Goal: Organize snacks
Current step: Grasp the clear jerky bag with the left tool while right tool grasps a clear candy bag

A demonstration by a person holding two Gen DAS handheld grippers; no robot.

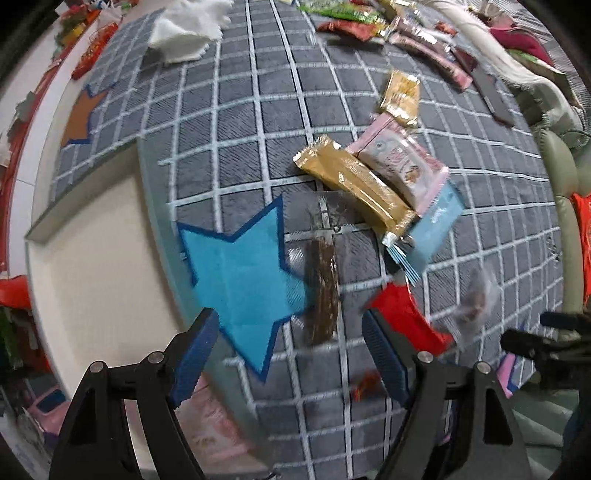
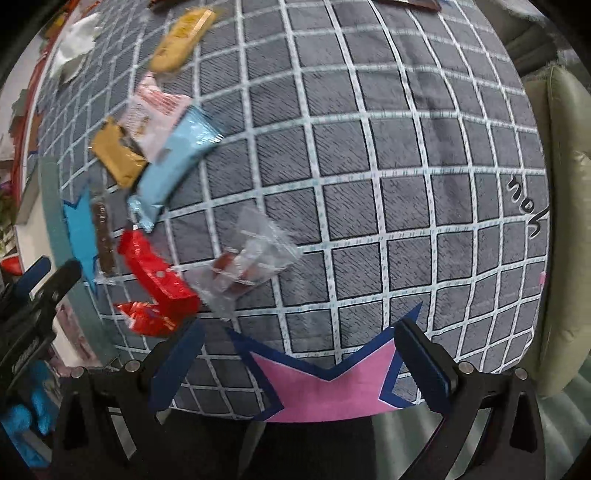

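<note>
Snacks lie in a loose heap on a grey checked cloth (image 1: 258, 110). In the left wrist view I see a gold bar (image 1: 354, 184), a pink pack (image 1: 399, 162), a light blue pack (image 1: 432, 225), a red pack (image 1: 406, 317) and a brown bar in clear wrap (image 1: 325, 291). My left gripper (image 1: 291, 354) is open over the brown bar and a blue star patch (image 1: 240, 273), holding nothing. My right gripper (image 2: 301, 365) is open above a pink star patch (image 2: 325, 387). Beyond it lie a clear packet (image 2: 251, 262) and the red pack (image 2: 155, 273).
A white cloth (image 1: 184, 33) and more snack packs (image 1: 369, 22) lie at the far side. A small yellow pack (image 1: 400, 98) sits apart. The cream table edge (image 1: 92, 258) runs on the left. A pale green padded seat (image 2: 561, 184) borders the right.
</note>
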